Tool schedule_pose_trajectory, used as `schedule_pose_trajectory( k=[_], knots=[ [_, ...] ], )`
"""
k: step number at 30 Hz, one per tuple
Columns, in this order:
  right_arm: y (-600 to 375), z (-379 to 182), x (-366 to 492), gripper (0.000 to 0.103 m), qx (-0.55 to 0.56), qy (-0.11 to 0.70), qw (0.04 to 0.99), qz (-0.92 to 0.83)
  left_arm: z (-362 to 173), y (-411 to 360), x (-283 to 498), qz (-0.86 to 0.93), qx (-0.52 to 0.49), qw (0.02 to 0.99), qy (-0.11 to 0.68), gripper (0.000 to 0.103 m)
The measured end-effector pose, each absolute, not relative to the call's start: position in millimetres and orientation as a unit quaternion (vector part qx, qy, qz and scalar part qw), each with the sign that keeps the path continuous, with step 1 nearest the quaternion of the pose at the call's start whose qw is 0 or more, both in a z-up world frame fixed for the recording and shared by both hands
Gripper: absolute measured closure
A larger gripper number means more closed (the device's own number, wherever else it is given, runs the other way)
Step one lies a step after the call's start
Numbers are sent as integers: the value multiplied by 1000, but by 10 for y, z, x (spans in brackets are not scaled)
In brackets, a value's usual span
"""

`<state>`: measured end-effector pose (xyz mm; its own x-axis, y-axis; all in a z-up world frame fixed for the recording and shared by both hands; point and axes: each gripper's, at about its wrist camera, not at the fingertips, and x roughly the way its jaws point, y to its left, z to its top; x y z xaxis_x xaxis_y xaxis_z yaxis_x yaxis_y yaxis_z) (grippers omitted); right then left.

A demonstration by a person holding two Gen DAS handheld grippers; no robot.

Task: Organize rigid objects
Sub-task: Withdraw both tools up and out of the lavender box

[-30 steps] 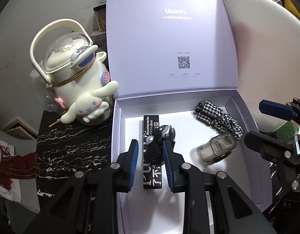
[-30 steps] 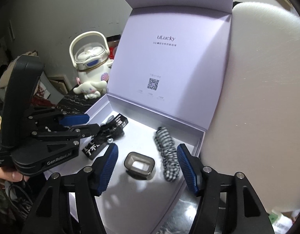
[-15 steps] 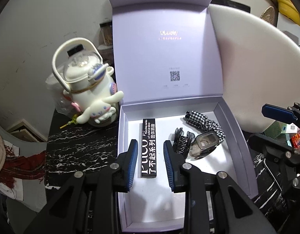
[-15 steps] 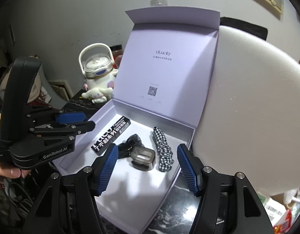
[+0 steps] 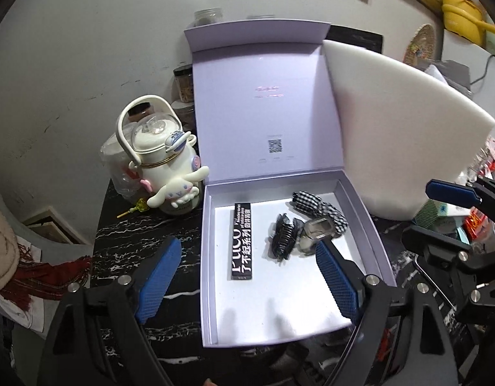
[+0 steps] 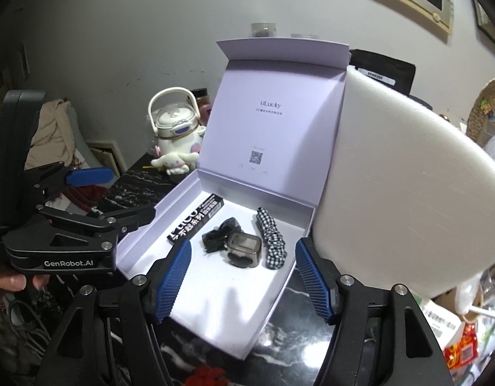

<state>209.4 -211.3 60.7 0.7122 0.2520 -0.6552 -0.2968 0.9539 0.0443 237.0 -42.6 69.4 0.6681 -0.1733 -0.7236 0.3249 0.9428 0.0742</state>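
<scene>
My left gripper [image 5: 244, 273] hangs over the near half of the lavender gift box [image 5: 373, 234]; its jaws have just been opening and now stand wide, nothing between them. My right gripper [image 6: 242, 278] is also spread and empty, its jaws having just widened a little, hovering above the box's near right corner.

Inside the box I see 4 things lying on the white floor: a long black carton [image 5: 241, 246] on the left, a dark hair claw clip [image 5: 283, 239] beside it, a smoky translucent square case [image 5: 316, 235] touching the clip, and a black-and-white checked fabric band [image 5: 318, 209] just behind. The lid [image 5: 266, 106] stands upright at the back.

Left of the box, on the black marbled tabletop [image 5: 144, 238], stands a cream cartoon-dog kettle [image 5: 164, 164]. A white foam board [image 5: 401, 135] leans to the right.
</scene>
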Motion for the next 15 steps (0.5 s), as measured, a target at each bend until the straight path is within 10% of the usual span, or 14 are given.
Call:
schedule_pose_trajectory(
  k=[15],
  knots=[
    [-2228,700,1542,14,-18,332,933,139,774,-411,1781,-150,88,908,382,0]
  ],
)
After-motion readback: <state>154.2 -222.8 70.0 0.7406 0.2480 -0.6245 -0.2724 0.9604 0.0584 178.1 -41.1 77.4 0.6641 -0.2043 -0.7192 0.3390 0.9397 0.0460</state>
